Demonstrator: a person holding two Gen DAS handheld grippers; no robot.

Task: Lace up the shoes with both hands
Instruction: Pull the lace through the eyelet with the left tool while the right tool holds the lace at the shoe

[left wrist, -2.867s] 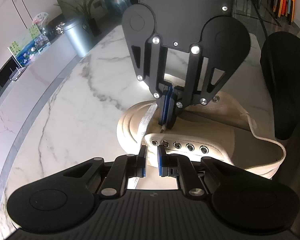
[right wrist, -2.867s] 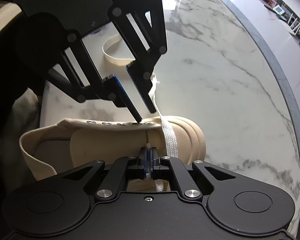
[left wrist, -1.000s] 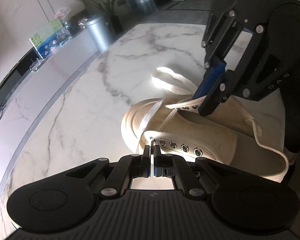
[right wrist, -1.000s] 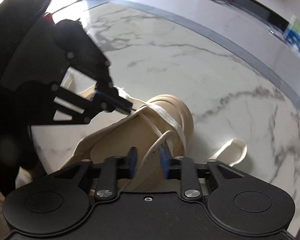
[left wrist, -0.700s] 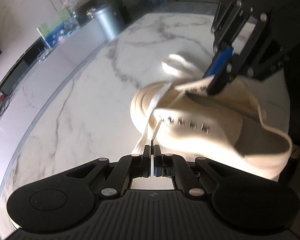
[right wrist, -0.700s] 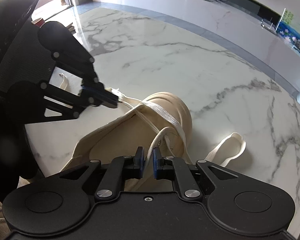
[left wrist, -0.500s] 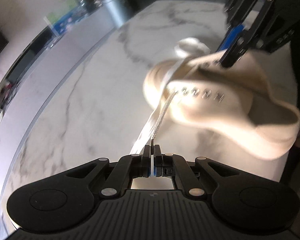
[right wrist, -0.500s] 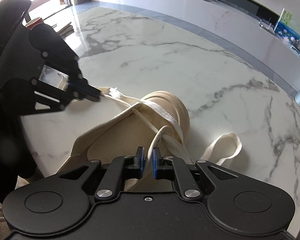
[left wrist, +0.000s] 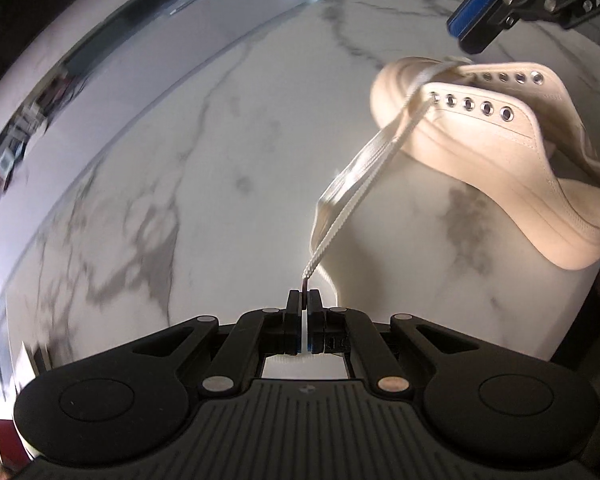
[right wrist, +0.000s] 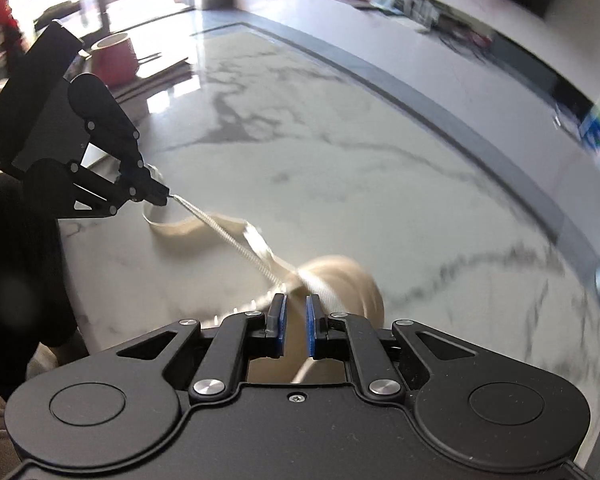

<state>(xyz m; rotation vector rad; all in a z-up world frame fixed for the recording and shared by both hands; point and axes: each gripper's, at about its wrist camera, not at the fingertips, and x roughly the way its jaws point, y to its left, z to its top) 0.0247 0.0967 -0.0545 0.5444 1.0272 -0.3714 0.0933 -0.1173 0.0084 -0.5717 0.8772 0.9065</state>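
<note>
- Your left gripper (left wrist: pixel 304 300) has its jaws pressed together on the tip end of the white shoelace (left wrist: pixel 364 168); the lace runs taut from the pads up to the front eyelet of the shoe.
- The cream canvas shoe (left wrist: pixel 496 136) sits on the white marble table (left wrist: pixel 188 152), toe toward the table's middle, with one row of metal eyelets (left wrist: pixel 468 104) facing your left wrist camera and a second row behind it.
- A slack band of the lace lies on the marble beside the taut strand, between the shoe and your left gripper.
- Your right gripper (right wrist: pixel 294 312) hovers above the shoe's toe, blue pads a narrow gap apart. Lace crosses just in front of the pads; the right wrist view is blurred, so you cannot tell whether the pads pinch it.
- In the right wrist view, the taut strand runs from the shoe's toe to your left gripper's tip.
- A red mug (right wrist: pixel 114 60) stands well apart from the shoe, at the table's far edge.
</note>
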